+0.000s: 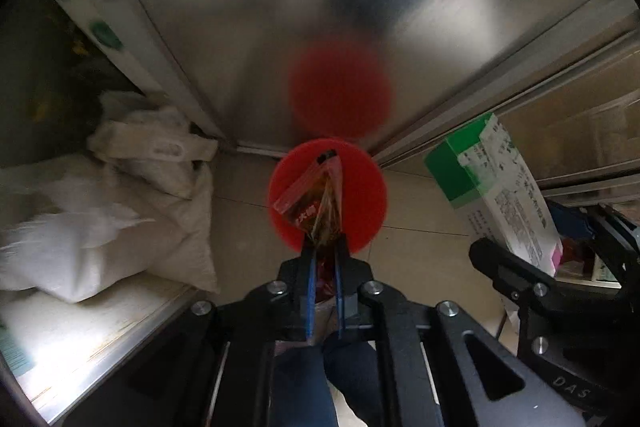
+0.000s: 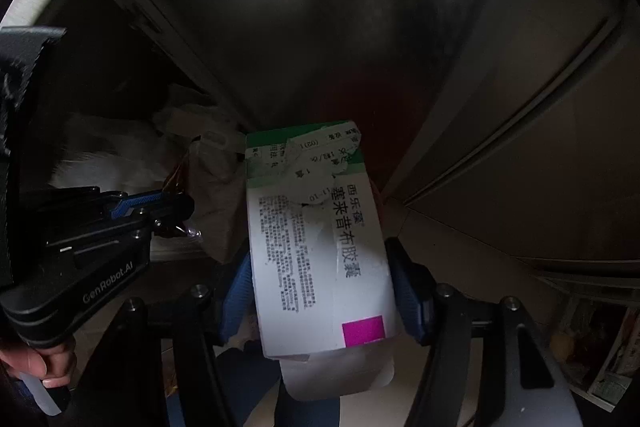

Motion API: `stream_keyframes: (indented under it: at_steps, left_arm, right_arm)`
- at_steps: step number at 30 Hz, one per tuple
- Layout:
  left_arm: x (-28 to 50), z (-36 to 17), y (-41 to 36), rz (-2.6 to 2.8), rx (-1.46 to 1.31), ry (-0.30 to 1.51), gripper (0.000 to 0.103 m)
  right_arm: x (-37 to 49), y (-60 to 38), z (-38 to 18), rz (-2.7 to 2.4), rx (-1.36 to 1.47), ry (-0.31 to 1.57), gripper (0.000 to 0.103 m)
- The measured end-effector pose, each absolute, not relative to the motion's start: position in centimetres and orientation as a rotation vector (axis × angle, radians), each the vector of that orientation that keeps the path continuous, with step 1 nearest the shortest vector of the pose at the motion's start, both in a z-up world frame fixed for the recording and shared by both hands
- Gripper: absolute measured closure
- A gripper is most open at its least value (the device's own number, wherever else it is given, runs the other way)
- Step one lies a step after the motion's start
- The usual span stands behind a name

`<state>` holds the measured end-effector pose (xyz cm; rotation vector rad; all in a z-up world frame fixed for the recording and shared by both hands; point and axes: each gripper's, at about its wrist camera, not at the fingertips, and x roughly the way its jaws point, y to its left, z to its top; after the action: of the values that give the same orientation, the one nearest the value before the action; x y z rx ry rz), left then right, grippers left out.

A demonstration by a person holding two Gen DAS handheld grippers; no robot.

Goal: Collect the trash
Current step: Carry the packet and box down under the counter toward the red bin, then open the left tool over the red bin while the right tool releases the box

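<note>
My left gripper [image 1: 324, 247] is shut on a crinkled clear and red snack wrapper [image 1: 316, 203] and holds it above a round red bin [image 1: 360, 207] on the floor. My right gripper [image 2: 320, 259] is shut on a white and green medicine box [image 2: 316, 239] with a magenta square and torn label. The box also shows at the right of the left wrist view [image 1: 496, 187], held up beside the red bin. The left gripper shows at the left of the right wrist view [image 2: 168, 203], with the wrapper in it.
A brushed metal door [image 1: 320, 7] stands behind the bin and mirrors it as a red blur. White sacks [image 1: 120, 207] lie piled at the left on a pale ledge [image 1: 100, 327]. Metal door rails [image 1: 520, 87] run to the right. The floor is beige tile [image 1: 420, 227].
</note>
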<state>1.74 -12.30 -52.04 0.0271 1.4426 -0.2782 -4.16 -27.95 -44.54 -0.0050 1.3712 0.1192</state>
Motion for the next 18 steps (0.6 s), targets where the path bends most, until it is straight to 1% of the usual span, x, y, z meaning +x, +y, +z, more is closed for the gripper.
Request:
stream_keyframes:
  at_steps: [8, 13, 18]
  left_arm:
    - [2.8, -65.7, -12.7, -0.306, 0.055, 1.465, 0.096]
    - [3.6, -72.2, -13.2, -0.284, 0.052, 1.477, 0.096]
    - [4.7, -76.8, -13.1, -0.269, 0.052, 1.492, 0.096]
  right_arm:
    - [-2.5, -29.0, -57.6, 0.121, -0.012, 1.39, 0.043]
    - [-2.2, -29.3, -64.6, 0.116, -0.014, 1.404, 0.043]
    - [-0.8, -29.6, -69.3, 0.115, -0.019, 1.423, 0.043]
